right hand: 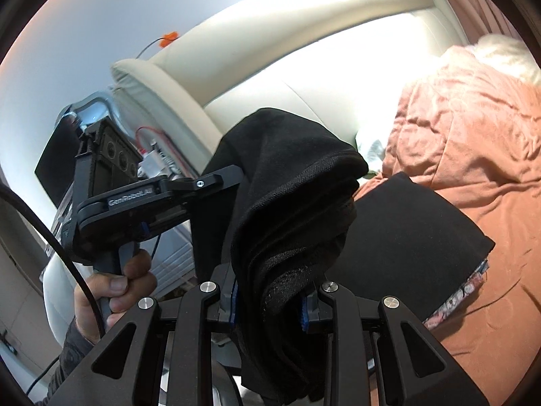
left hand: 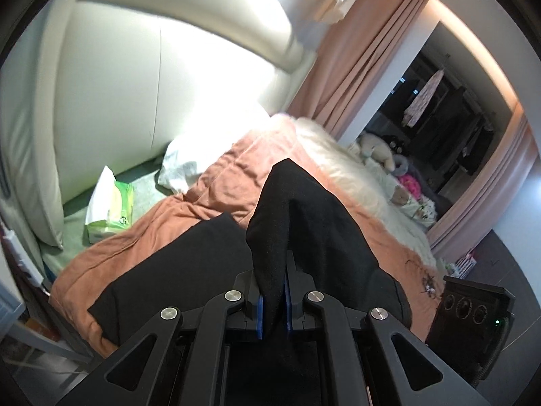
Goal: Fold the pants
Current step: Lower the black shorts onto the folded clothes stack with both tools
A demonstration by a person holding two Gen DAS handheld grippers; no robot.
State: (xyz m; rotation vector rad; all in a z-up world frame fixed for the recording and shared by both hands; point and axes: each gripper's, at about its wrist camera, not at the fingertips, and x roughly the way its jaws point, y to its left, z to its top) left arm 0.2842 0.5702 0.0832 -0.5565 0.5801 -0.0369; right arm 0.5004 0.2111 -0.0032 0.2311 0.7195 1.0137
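My left claw [left hand: 274,291] is clamped tight on a raised fold of the black knit fabric pants [left hand: 297,209], cloth bunched between the blue pads and peaking above the fingers. My right claw [right hand: 268,304] grips a thicker wad of the same pants [right hand: 287,182], several layers draped over and hanging down between its jaws. The rest of the pants lies flat as a black panel [right hand: 416,233] on the rumpled salmon-pink quilt [left hand: 189,216] covering the bed. From the right wrist view, my left hand [right hand: 111,287] wraps the handle of the left claw just beside the lifted cloth. A green-and-white tissue pack [left hand: 108,206] sits near the cream padded headboard [left hand: 111,101]. White fluffy blanket [left hand: 341,165] beyond the quilt.
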